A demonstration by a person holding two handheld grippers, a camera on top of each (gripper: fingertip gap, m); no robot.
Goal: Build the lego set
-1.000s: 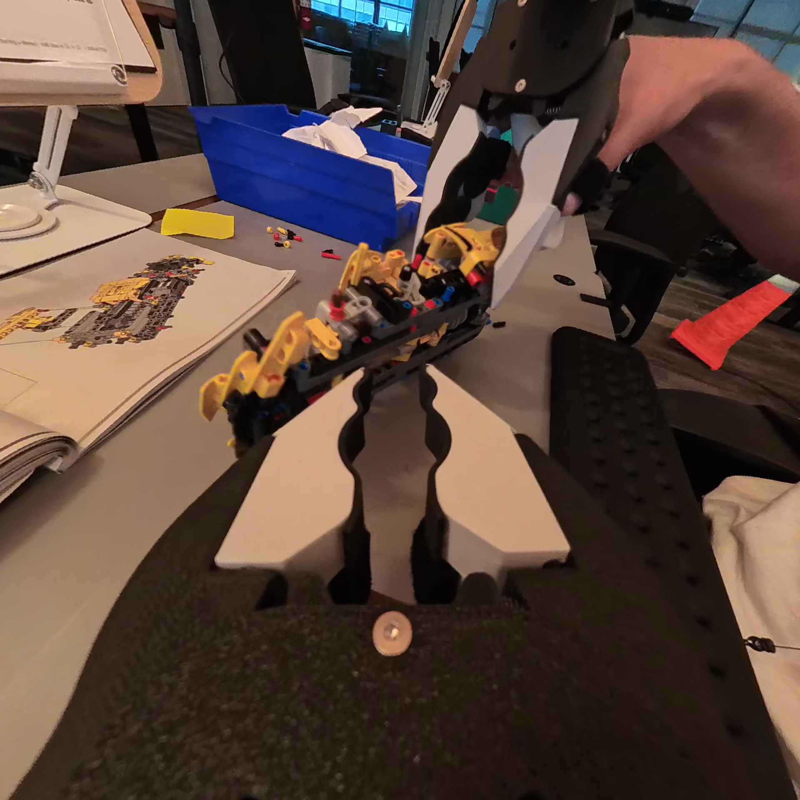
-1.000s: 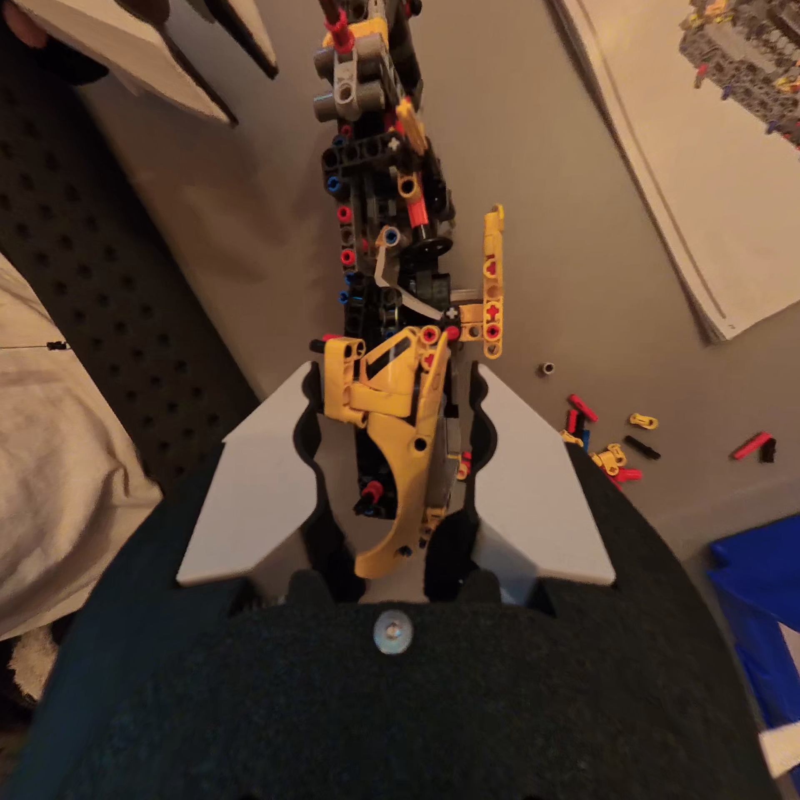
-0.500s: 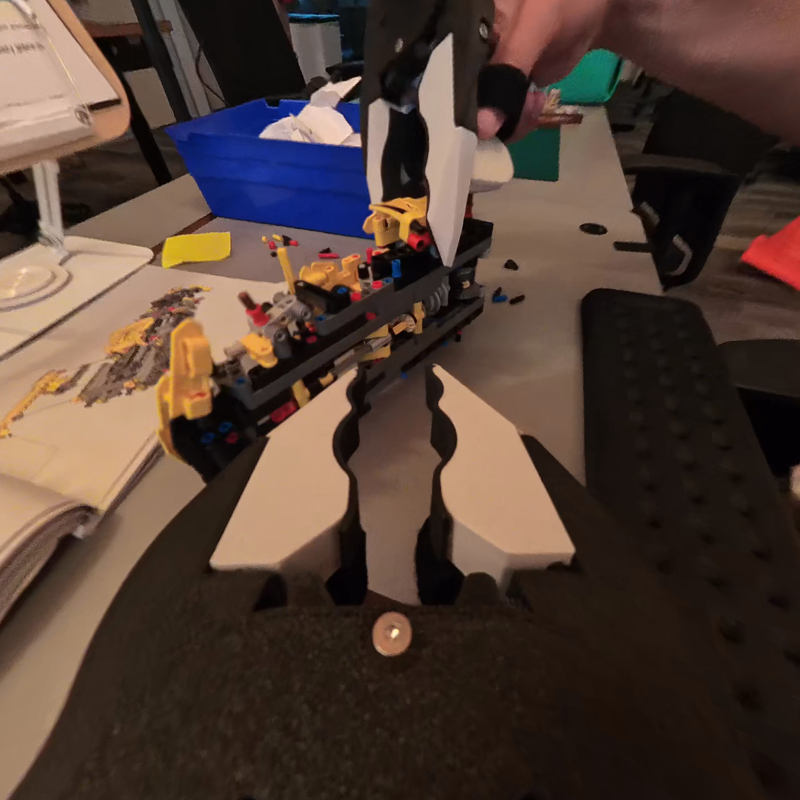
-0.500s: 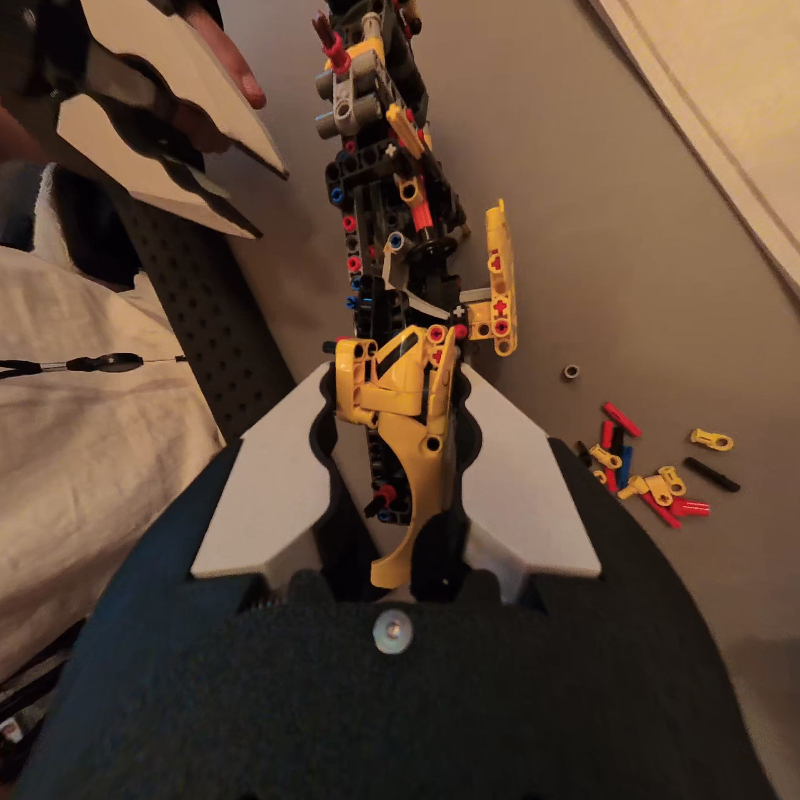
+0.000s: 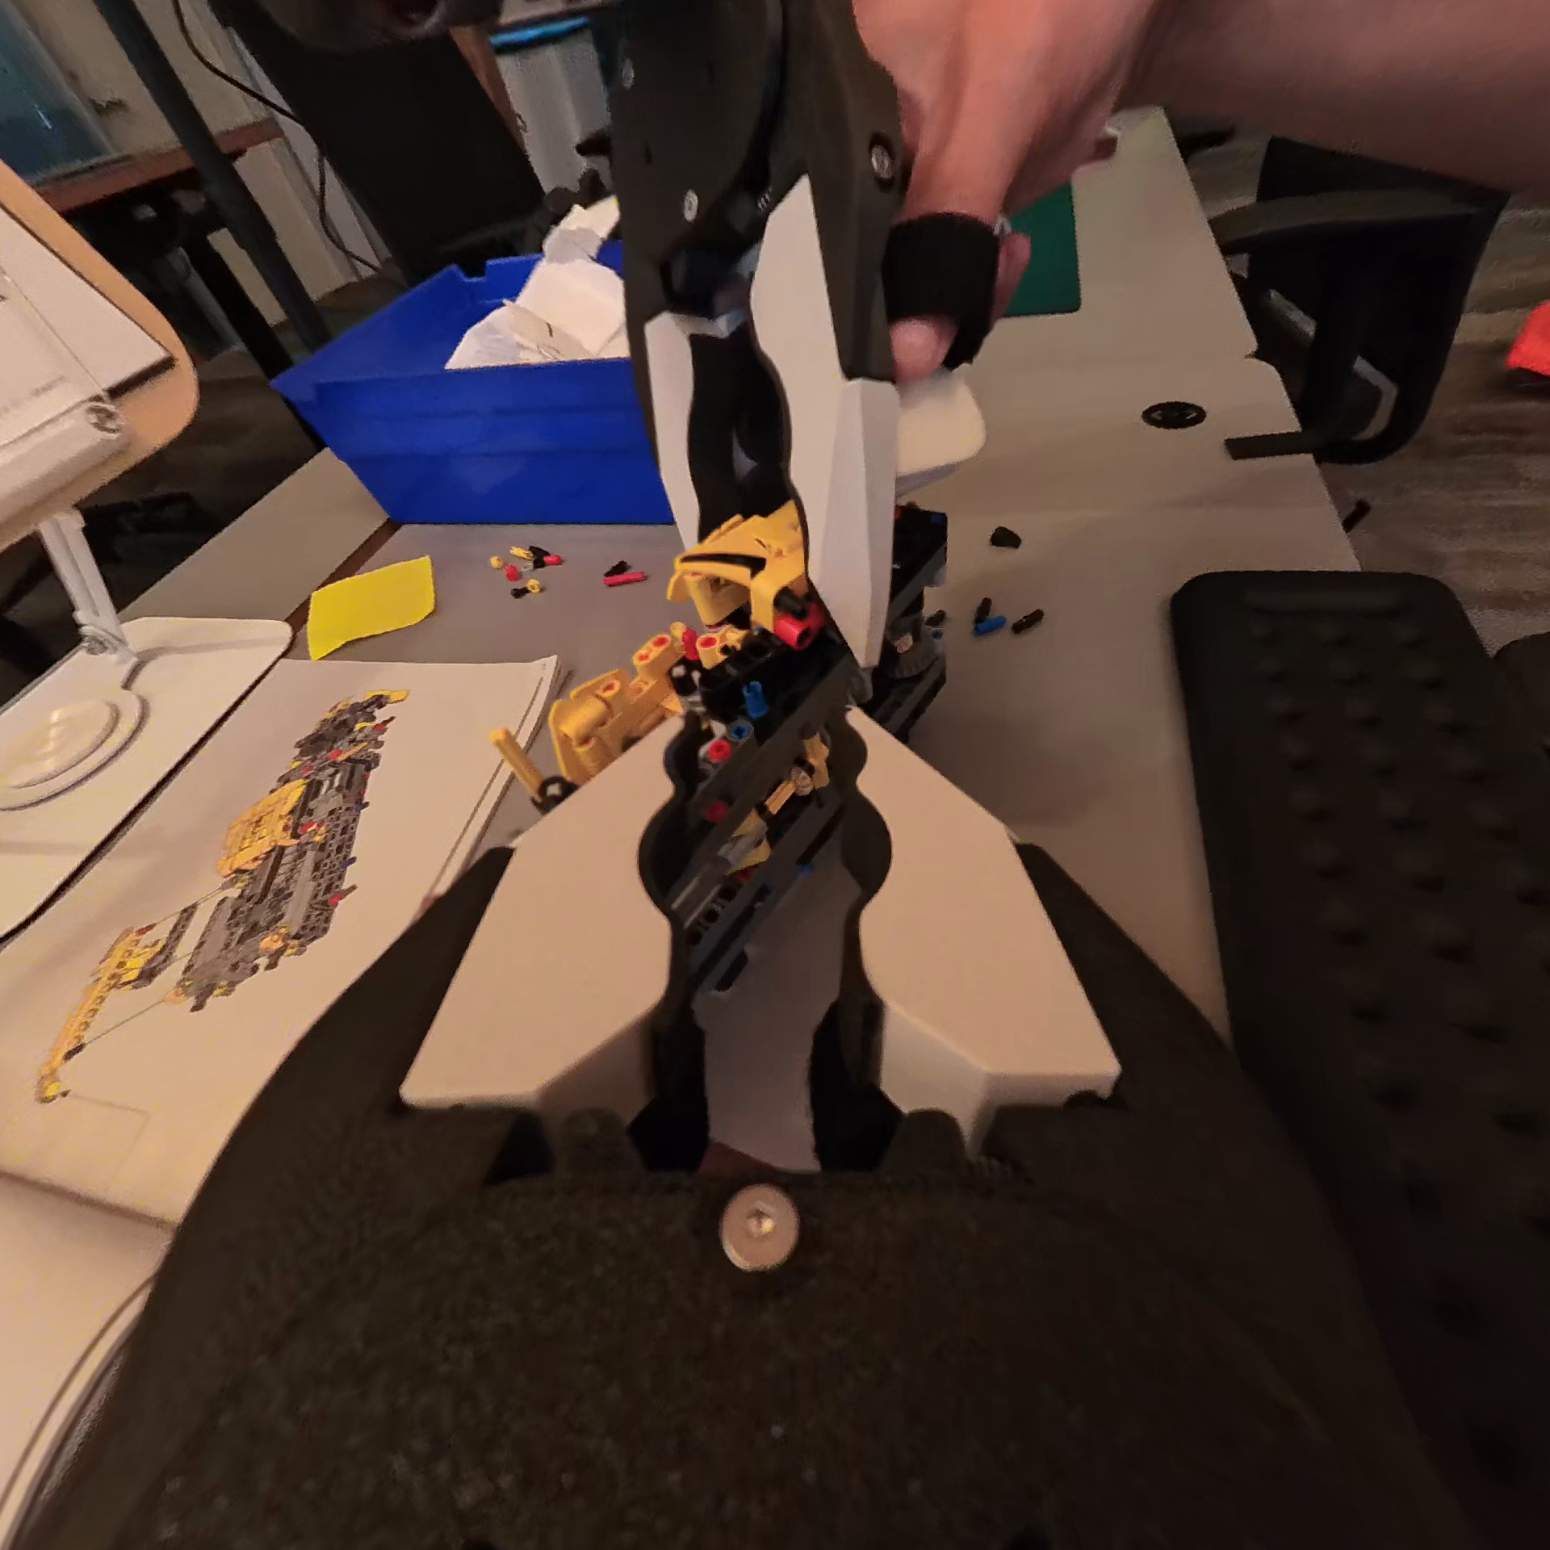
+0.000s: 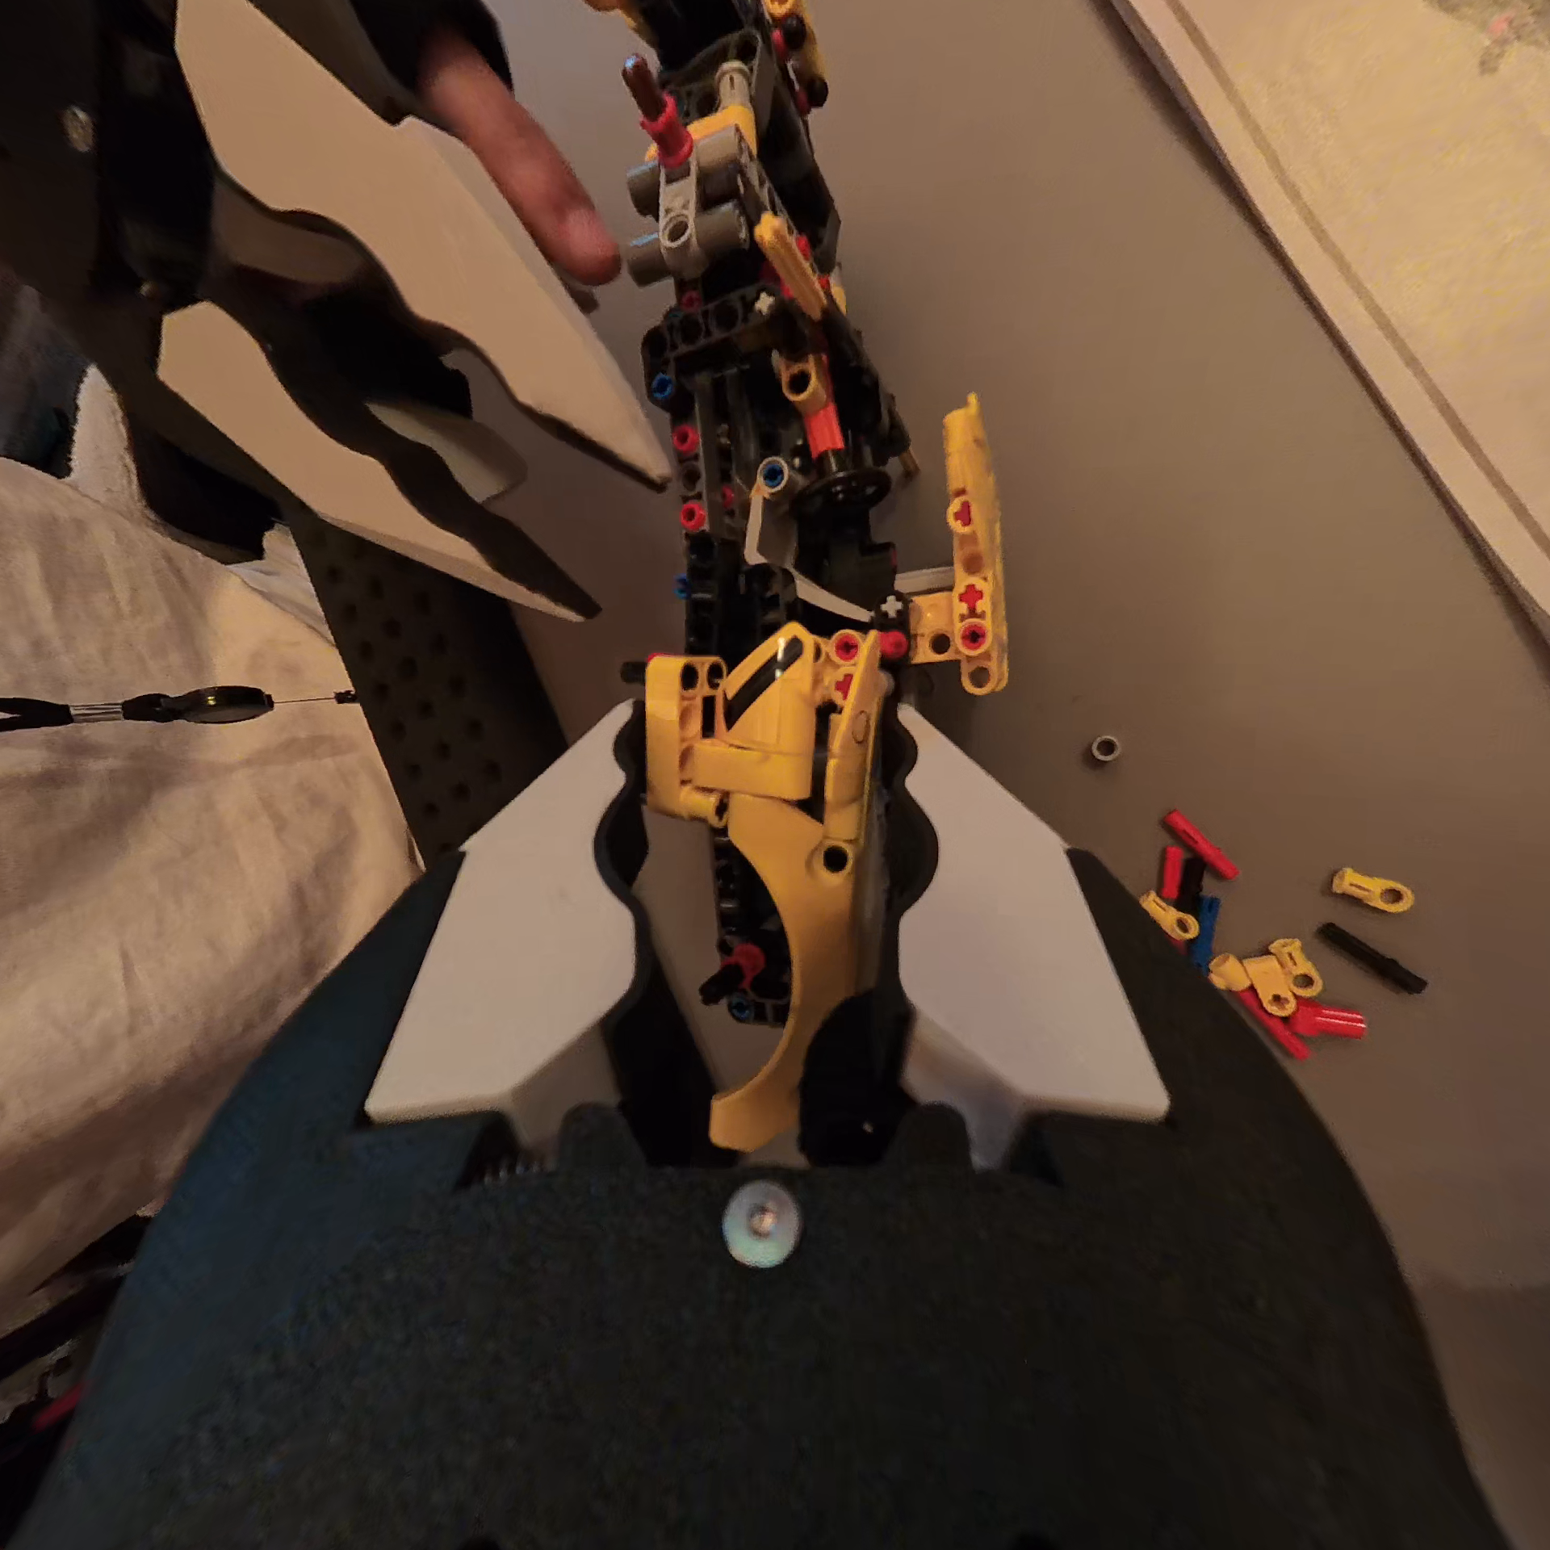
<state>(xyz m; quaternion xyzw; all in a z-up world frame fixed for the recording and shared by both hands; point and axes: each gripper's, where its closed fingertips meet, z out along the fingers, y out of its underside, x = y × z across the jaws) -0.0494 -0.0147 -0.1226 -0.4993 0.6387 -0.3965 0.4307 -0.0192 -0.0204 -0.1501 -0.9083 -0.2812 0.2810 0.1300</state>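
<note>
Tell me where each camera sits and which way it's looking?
Left wrist view: sits on the left gripper, looking along its fingers at the lego model, blue bin and instruction book; the person's hand shows.
Right wrist view: sits on the right gripper, looking down at the lego model, the table and loose pieces; a fingertip shows.
Both views share the model and each other's gripper.
</note>
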